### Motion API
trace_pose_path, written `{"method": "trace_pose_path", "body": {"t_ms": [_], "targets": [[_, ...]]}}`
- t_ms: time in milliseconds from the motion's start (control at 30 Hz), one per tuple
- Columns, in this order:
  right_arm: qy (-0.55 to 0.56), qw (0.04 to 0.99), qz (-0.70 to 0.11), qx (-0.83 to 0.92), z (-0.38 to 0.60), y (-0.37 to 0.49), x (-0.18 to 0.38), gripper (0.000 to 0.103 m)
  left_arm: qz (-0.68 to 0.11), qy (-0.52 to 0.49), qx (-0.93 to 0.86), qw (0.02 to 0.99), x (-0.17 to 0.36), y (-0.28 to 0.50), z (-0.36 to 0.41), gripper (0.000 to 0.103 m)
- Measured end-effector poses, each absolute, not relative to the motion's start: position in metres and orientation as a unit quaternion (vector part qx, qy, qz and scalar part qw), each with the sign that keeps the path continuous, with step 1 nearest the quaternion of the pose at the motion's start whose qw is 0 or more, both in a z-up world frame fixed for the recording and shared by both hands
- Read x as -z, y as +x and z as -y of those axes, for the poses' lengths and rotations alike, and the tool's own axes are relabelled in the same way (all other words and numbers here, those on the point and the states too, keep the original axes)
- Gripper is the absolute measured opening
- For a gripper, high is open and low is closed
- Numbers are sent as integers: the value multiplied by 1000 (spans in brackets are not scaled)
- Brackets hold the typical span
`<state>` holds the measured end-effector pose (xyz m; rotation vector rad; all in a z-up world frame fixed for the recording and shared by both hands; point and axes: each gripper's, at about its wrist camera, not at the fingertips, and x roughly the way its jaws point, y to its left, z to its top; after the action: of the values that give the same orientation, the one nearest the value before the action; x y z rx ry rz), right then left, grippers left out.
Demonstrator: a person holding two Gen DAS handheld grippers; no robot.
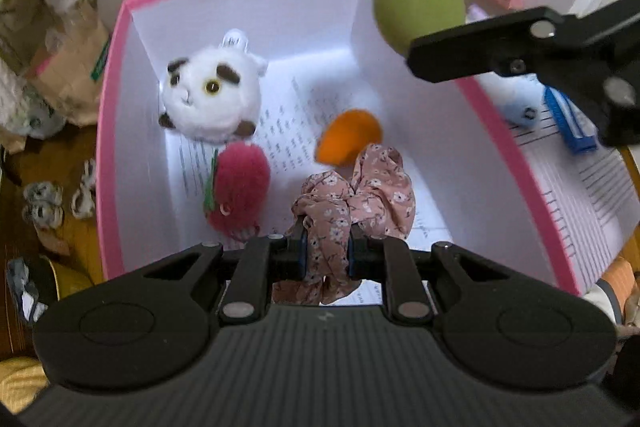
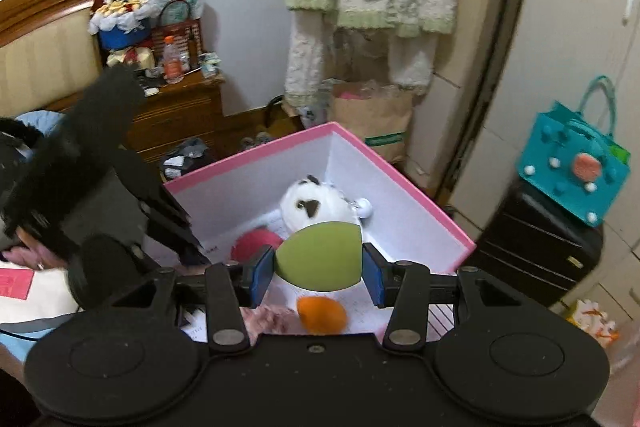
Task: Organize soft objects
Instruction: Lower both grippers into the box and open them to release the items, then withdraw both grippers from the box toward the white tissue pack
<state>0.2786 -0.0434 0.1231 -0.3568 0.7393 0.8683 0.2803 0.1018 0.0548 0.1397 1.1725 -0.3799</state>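
With our left gripper (image 1: 327, 251) pinching the scrunchie (image 1: 356, 203) at the box's (image 1: 112, 163) six o'clock and our right gripper (image 2: 319, 271) clamping the green sponge (image 2: 320, 254) above it, we judged lowering before release wisest.

Matte black left gripper (image 1: 327, 254) with ribbed grey-black housing, two round raised discs at the flanks, silver pivot pins on angled linkage bars, and blue pads lining the fingers. Matching black right gripper (image 2: 318, 275), smooth-topped with a single small centre screw, silver rivets at the link joints, broad blue pads (image 2: 263, 277) inside the fingers.
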Motion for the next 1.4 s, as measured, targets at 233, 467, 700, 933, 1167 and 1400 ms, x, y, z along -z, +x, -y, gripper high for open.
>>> {"method": "trace_pose_path", "body": {"t_ms": [233,467,700,933,1167,1400], "targets": [[-181,809,-374,-417,14,301,-106,52,-556,49,178,810,-53,299,-112,17],[-165,780,-424,-430,5,343,-77,52,-567,65,155,806,-41,300,-109,17],[-152,760,-460,-434,2,371,-55,52,-572,87,142,803,-41,315,-102,18],[-170,756,-480,-411,-3,377,-42,60,-580,57,142,800,-37,325,-106,35],[-125,773,-465,-412,15,374,-57,67,-551,53,139,821,-52,305,-113,50],[-82,801,-428,-411,54,339,-95,67,-519,44,142,842,-72,273,-117,54]]}}
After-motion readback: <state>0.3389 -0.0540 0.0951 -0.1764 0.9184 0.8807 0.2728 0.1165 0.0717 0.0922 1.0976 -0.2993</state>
